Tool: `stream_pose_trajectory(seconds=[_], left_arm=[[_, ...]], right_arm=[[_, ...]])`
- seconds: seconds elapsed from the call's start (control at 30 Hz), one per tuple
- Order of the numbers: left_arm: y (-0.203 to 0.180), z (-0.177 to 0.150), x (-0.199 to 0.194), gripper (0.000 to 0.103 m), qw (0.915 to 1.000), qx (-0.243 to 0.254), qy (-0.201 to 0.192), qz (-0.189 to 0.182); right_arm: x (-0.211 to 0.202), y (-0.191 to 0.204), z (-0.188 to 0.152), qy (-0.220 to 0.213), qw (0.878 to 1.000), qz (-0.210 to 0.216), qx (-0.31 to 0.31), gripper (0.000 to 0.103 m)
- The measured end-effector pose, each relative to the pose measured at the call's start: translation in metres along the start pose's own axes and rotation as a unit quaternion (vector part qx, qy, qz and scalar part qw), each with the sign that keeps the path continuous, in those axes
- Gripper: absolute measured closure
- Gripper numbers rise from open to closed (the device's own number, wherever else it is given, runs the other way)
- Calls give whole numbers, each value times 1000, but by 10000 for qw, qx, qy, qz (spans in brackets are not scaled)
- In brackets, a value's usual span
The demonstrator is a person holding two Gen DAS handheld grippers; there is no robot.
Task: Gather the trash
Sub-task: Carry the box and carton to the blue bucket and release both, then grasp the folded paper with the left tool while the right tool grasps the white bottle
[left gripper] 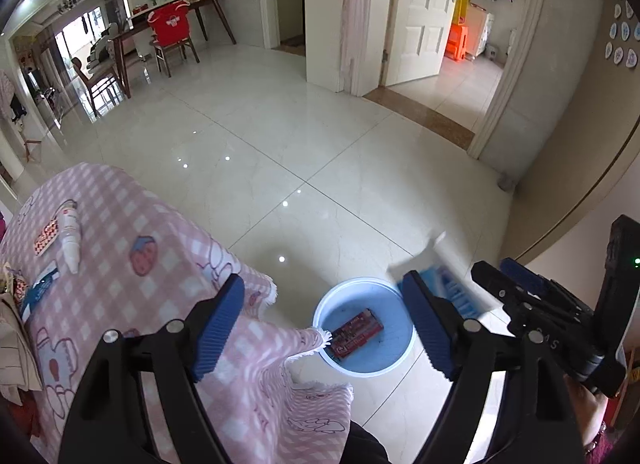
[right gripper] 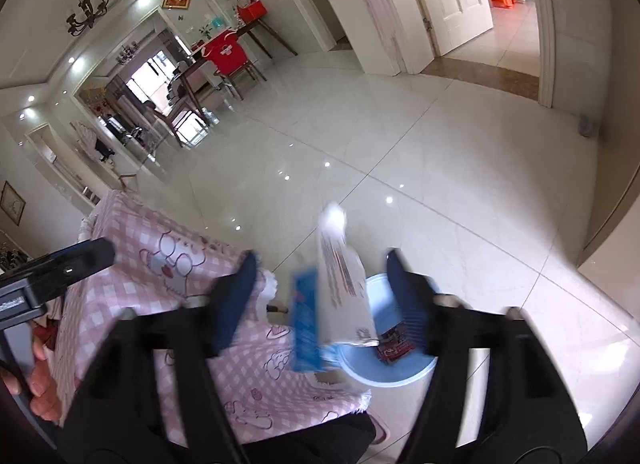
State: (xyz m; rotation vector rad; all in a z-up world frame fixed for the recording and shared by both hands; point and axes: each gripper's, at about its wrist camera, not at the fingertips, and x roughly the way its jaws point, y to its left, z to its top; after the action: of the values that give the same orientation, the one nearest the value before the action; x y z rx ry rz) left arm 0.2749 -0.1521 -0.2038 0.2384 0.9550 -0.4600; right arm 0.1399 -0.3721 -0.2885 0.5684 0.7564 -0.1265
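Note:
A blue basin (left gripper: pixel 396 348) (right gripper: pixel 416 374) stands on the floor beside the table, with a red packet (left gripper: pixel 357 332) (right gripper: pixel 394 346) lying in it. My left gripper (left gripper: pixel 324 324) hangs open above the basin and the cloth's edge, with nothing between its fingers. My right gripper (right gripper: pixel 320 300) (left gripper: pixel 496 276) is open too. A blue and white carton (right gripper: pixel 340 296) (left gripper: pixel 452 288), blurred, is in the air between its jaws above the basin, and neither pad touches it.
A table under a pink checked cloth (left gripper: pixel 168 264) (right gripper: pixel 132 288) fills the left. On it lie a white tube (left gripper: pixel 70 236), a red and white packet (left gripper: pixel 46 238) and a blue wrapper (left gripper: pixel 40 288). Glossy tiled floor (left gripper: pixel 320 143) lies beyond.

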Motion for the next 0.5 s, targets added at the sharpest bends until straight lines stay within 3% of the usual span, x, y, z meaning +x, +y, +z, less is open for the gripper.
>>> stream_pose_trajectory(seconds=[0.27,0.5], left_arm=[[23,-7,-19,23,9997,-143,-136,121],[56,-20,-59,23,9977,-356,-424,382]], right_arm=[[-11,25,1,-21,9997,176,-173,34],[-39,83,0,-138,9958,604,-669,34]])
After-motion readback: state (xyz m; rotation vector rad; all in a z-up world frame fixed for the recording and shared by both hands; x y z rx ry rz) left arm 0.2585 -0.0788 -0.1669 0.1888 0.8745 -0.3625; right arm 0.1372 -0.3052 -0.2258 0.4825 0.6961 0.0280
